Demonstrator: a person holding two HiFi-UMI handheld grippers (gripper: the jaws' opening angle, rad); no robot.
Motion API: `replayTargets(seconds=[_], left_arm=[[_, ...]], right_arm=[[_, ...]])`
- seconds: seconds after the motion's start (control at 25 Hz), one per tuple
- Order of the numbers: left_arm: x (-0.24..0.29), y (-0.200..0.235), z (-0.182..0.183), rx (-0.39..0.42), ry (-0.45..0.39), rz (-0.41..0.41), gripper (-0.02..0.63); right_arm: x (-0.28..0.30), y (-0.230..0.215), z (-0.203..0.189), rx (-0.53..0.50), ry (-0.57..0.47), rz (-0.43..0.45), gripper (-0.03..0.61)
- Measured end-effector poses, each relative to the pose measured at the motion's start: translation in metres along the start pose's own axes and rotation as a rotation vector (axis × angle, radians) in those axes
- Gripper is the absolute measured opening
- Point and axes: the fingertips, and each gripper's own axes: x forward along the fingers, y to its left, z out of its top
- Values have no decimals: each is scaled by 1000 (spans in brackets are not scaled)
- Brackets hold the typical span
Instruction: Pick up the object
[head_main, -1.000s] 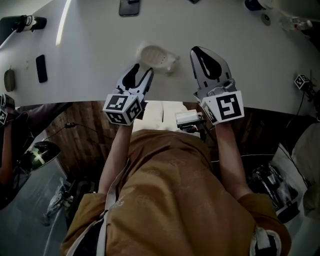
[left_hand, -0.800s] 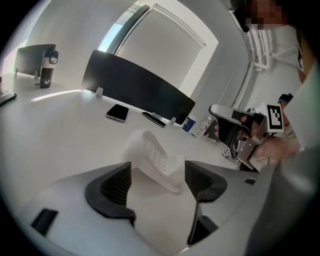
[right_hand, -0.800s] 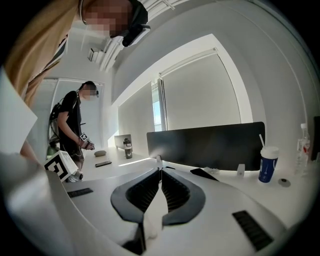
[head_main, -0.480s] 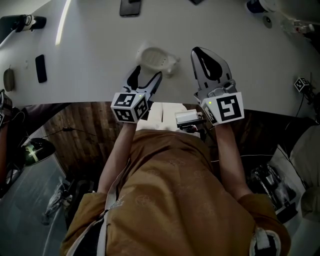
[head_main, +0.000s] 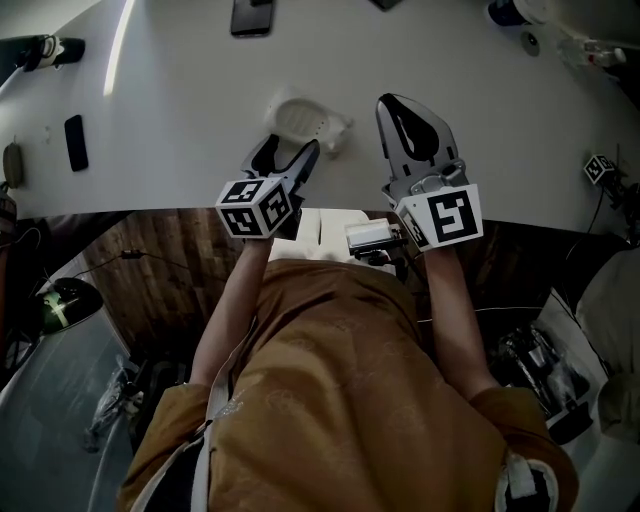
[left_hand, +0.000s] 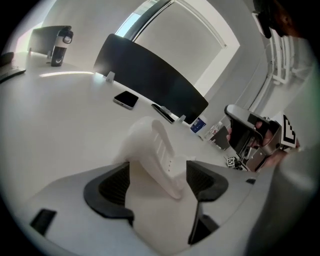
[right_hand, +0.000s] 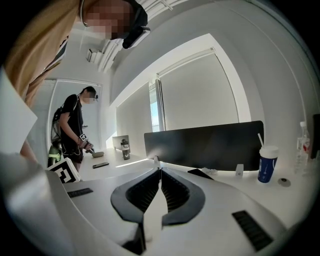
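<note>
White surface (head_main: 180, 95) in front of me. Near its front edge sits a white slotted dish (head_main: 308, 120). A dark phone (head_main: 250, 14) lies at the far side. A slim black slab (head_main: 74, 142) lies off left, with a small oval thing (head_main: 12, 163) just beyond it. A lidded cup with a straw (right_hand: 267, 162) stands far right.

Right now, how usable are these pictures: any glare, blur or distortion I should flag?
Head view: dim, with a glare streak on the white table. Left gripper view: fisheye bending, black corners; the close white soap dish looks soft against it. Right gripper view: bright windows behind a dark screen.
</note>
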Motion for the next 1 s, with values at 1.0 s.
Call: replayTargets(seconds=[1.0], left_arm=[[27,22,15,-400,-53,-7,191]], right_arm=[[10,-27,-11,14,15,-2,8]])
